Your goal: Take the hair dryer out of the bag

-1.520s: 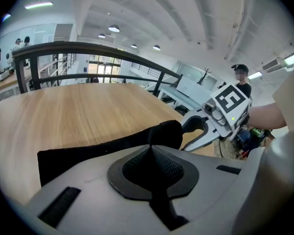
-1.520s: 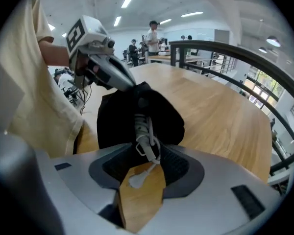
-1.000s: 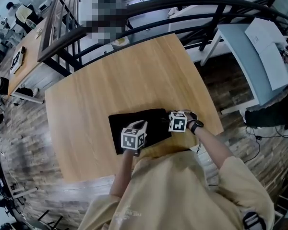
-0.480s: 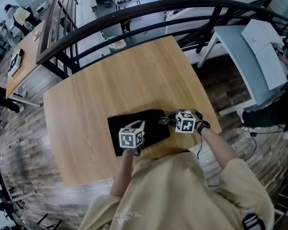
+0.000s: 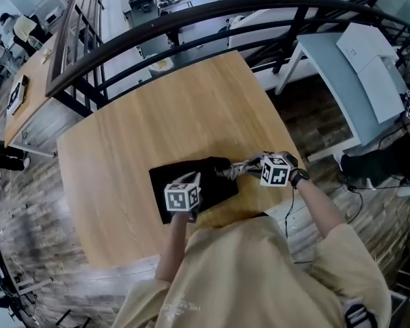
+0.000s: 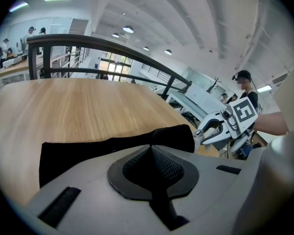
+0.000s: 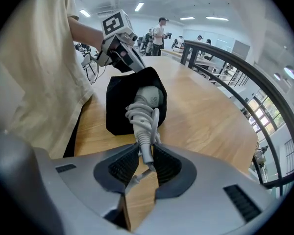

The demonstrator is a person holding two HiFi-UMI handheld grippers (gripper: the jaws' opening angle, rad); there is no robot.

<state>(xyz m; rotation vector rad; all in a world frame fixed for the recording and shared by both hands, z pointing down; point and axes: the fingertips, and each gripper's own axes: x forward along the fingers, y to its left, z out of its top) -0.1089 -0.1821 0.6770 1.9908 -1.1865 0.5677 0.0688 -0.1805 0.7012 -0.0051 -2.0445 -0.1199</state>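
On the wooden table (image 5: 157, 108), seen from the head view, a black bag (image 5: 208, 183) lies flat near the person's edge. The marker cube of the left gripper (image 5: 185, 193) covers its jaws and part of the bag. A pale cord (image 5: 238, 168) runs from the bag's right end to the right gripper (image 5: 258, 164). What it is attached to is too small to tell there.

From the left gripper view, the jaws are pressed together with black bag cloth pinched between them. Dark pad and dark cloth are hard to tell apart at the pinch. The bag's raised far end hides whatever is inside. The right gripper shows just past that end.

Along the right gripper view, the jaws are clamped on the cord's thick grey stem, with the wound coils just beyond the fingertips. Further on, the grey rounded end of the hair dryer (image 7: 150, 98) pokes from the bag's mouth, clear of the pads. Its remaining body is hidden in the bag. A beige shirt (image 7: 34, 72) fills the left side.
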